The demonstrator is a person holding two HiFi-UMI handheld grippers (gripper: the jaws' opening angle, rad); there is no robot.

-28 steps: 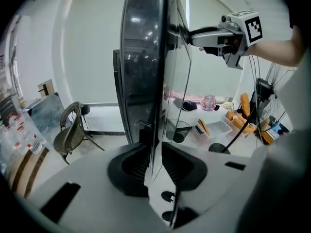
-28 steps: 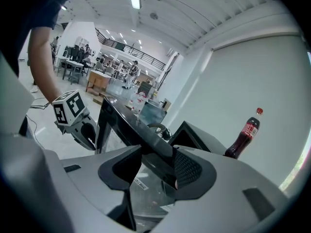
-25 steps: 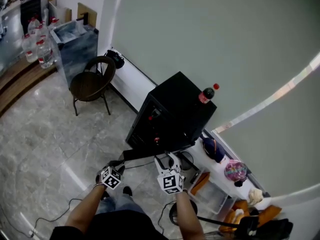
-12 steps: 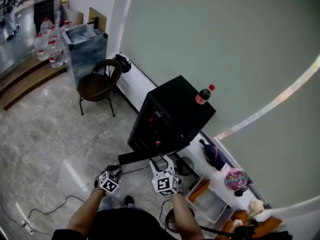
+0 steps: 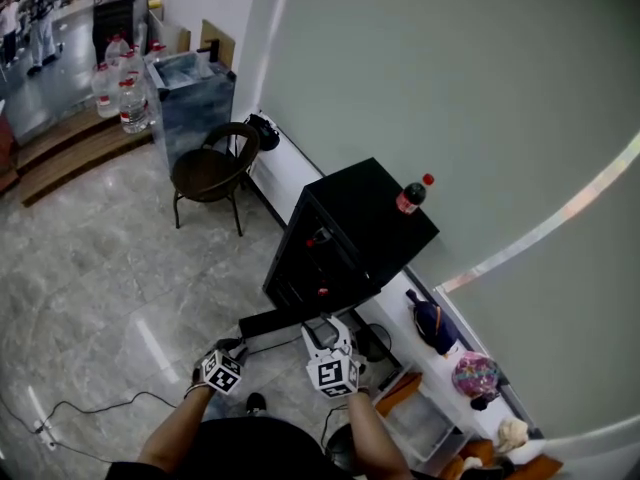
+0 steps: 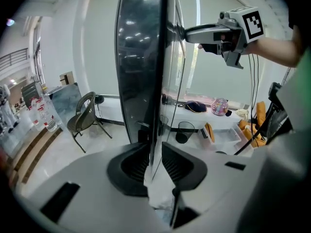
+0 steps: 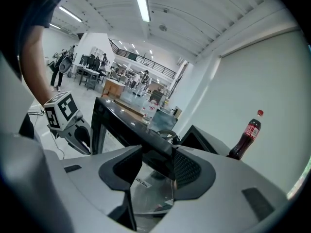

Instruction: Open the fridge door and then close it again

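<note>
A small black fridge [image 5: 375, 218] stands by the wall with a cola bottle [image 5: 410, 198] on top. Its glass door [image 5: 270, 321] is swung out toward me. My left gripper [image 5: 235, 351] is shut on the door's free edge low down; in the left gripper view the pane [image 6: 141, 72] runs upright out of the jaws [image 6: 154, 152]. My right gripper [image 5: 320, 331] is shut on the door's top frame [image 7: 121, 118], which fills the gap between its pads [image 7: 156, 157]. Each gripper shows in the other's view: the right gripper [image 6: 183, 33] and the left gripper [image 7: 81, 136].
A brown chair [image 5: 210, 168] and a grey bin [image 5: 195, 93] stand left of the fridge along the wall. Water bottles [image 5: 125, 93] sit on a wooden step. A low white ledge [image 5: 400, 313] with bags runs right of the fridge. A cable [image 5: 80, 413] lies on the floor.
Both grippers, still on the door, have shifted a little lower in the head view, away from the fridge front. The head camera has also shifted, so the fridge sits slightly lower and further right.
</note>
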